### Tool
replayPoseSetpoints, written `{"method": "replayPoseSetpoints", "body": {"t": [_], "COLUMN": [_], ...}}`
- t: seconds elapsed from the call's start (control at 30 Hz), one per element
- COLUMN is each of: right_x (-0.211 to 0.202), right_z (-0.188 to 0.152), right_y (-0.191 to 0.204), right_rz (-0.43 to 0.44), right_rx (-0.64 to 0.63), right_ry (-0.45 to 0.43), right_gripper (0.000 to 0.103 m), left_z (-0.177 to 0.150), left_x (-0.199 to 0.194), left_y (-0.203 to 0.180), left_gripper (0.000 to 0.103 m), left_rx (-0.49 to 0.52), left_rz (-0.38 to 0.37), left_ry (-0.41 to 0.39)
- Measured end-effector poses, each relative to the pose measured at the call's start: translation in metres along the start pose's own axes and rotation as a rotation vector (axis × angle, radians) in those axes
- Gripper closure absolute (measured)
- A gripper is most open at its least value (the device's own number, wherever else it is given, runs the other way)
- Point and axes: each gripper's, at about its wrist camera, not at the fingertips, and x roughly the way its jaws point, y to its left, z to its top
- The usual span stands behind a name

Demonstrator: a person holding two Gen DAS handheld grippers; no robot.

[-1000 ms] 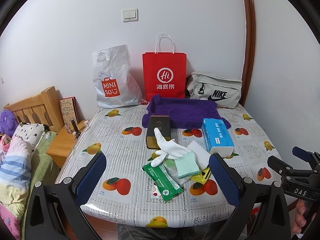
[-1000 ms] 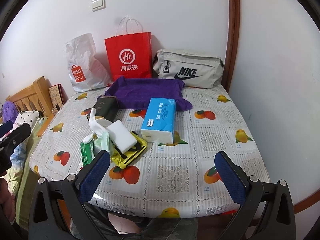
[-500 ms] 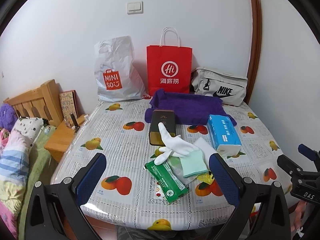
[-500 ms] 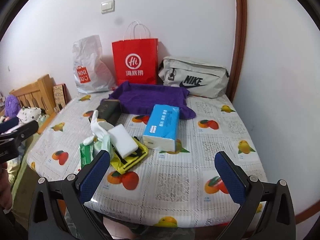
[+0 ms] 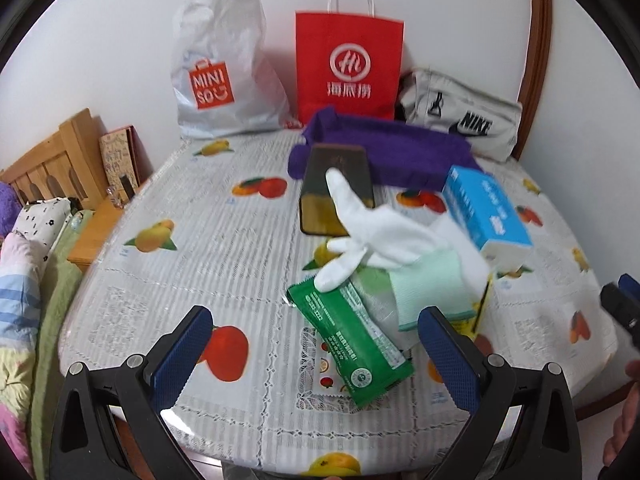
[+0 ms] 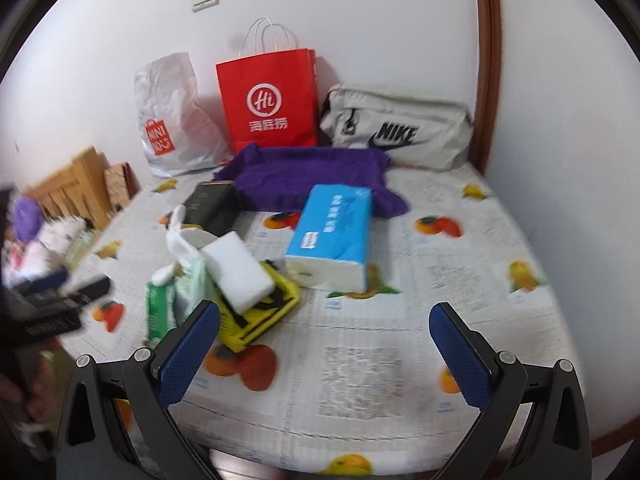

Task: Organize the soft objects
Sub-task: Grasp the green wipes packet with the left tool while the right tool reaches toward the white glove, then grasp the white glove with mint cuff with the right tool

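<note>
A pile lies mid-table: a white glove (image 5: 376, 236), a green wipes pack (image 5: 352, 344), a pale green cloth (image 5: 432, 292), a white sponge (image 6: 238, 270) on a yellow-black mesh pad (image 6: 264, 312). A blue tissue pack (image 5: 486, 210) (image 6: 332, 236) and a dark box (image 5: 334, 188) lie beside it. A purple towel-lined tray (image 5: 384, 148) (image 6: 304, 176) sits behind. My left gripper (image 5: 316, 354) is open and empty, just short of the wipes pack. My right gripper (image 6: 324, 354) is open and empty, over the table's near part, right of the pile.
A white Miniso bag (image 5: 224, 68), a red paper bag (image 5: 348, 64) and a grey Nike bag (image 5: 464, 120) stand against the back wall. A bed with a wooden headboard (image 5: 48, 164) and a small nightstand (image 5: 96, 228) lie left of the fruit-print table (image 5: 208, 248).
Both grippers have moved forward and lower toward the table, so the pile looks larger. Both stay open and empty. The objects have not moved.
</note>
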Motion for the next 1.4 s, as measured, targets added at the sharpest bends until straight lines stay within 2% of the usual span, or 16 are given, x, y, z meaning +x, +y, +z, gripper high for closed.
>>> {"method": "replayPoseSetpoints", "body": {"t": [0.07, 0.2, 0.37, 0.53, 0.6, 0.63, 0.67, 0.73, 0.87, 1.1, 1.33, 1.4], "right_x": [0.012, 0.039, 0.062, 0.071, 0.073, 0.075, 0.076, 0.077, 0.077, 0.077, 0.08, 0.082], "right_z": [-0.001, -0.007, -0.015, -0.017, -0.016, -0.016, -0.015, -0.015, -0.012, -0.001, 0.007, 0.008], "right_y": [-0.004, -0.008, -0.014, -0.011, -0.009, -0.007, -0.007, -0.003, -0.001, 0.009, 0.027, 0.032], "right_rz": [0.014, -0.017, -0.009, 0.004, 0.0, -0.014, -0.031, -0.083, -0.103, -0.039, 0.017, 0.024], "right_rx": [0.023, 0.038, 0.054, 0.035, 0.01, -0.009, -0.026, -0.068, -0.105, -0.111, -0.138, -0.145], "right_ry": [0.027, 0.095, 0.152, 0.164, 0.163, 0.165, 0.165, 0.154, 0.14, 0.131, 0.128, 0.134], "right_gripper": [0.0, 0.0, 0.0, 0.0, 0.0, 0.0, 0.0, 0.0, 0.0, 0.0, 0.0, 0.0], "left_z": [-0.002, -0.007, -0.011, -0.015, -0.016, -0.015, -0.015, -0.015, -0.009, 0.002, -0.002, -0.004], "left_x": [0.013, 0.04, 0.06, 0.083, 0.087, 0.088, 0.089, 0.093, 0.089, 0.077, 0.088, 0.095], "left_y": [0.0, -0.002, -0.006, -0.005, -0.003, -0.002, -0.001, -0.002, 0.0, 0.014, 0.048, 0.053], "left_gripper": [0.0, 0.0, 0.0, 0.001, 0.009, 0.019, 0.033, 0.05, 0.065, 0.069, 0.069, 0.066], "left_rx": [-0.012, -0.026, -0.051, -0.083, -0.089, -0.093, -0.097, -0.091, -0.066, -0.042, -0.043, -0.042], "left_rz": [-0.01, -0.036, -0.071, -0.033, -0.028, -0.037, -0.061, -0.099, -0.106, -0.094, 0.014, 0.026], "left_ry": [0.028, 0.077, 0.095, 0.145, 0.139, 0.137, 0.137, 0.146, 0.153, 0.147, 0.18, 0.197]}}
